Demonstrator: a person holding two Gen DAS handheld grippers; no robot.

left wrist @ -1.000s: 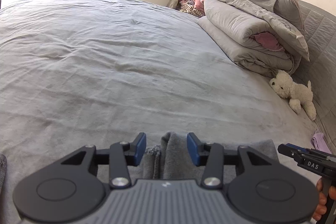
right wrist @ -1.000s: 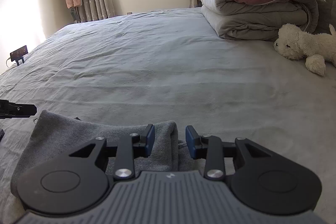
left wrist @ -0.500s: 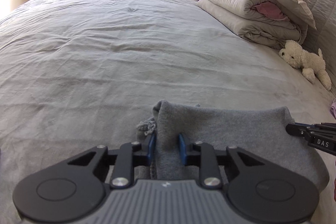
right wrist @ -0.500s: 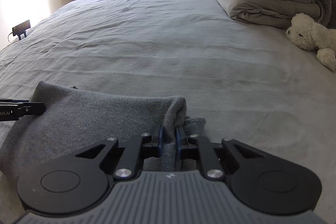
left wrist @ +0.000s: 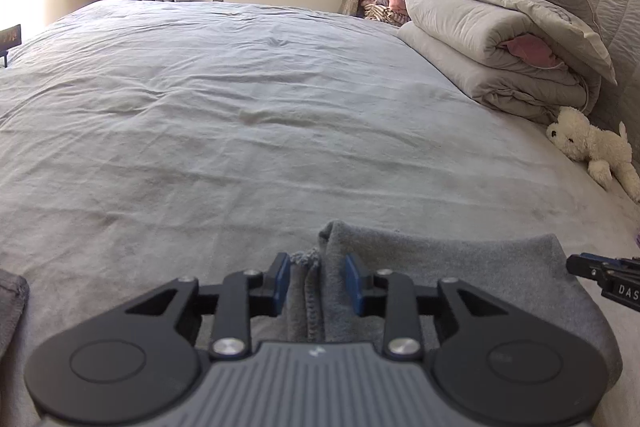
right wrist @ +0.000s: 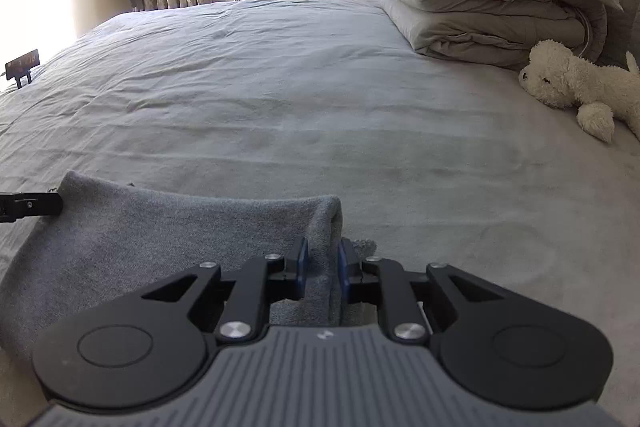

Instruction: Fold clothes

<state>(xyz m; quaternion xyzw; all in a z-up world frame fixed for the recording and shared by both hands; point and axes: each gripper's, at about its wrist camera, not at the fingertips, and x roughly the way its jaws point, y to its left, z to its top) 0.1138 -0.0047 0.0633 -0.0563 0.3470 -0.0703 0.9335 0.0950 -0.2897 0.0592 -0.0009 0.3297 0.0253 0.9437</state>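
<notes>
The left gripper point(left wrist: 315, 281) stood apart around the grey garment point(left wrist: 440, 279) while the right gripper point(right wrist: 321, 267) pinched it; the unheld corner risked sagging.

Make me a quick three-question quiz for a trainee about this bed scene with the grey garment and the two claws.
1. True or false: the white plush dog lies on top of the folded duvet.
2. What is the right claw shut on? A: the curtain. B: a fold of the grey garment. C: nothing.
3. What surface does the grey garment rest on?

Key:
1. False. The dog lies on the sheet beside the duvet.
2. B
3. The bed
</notes>
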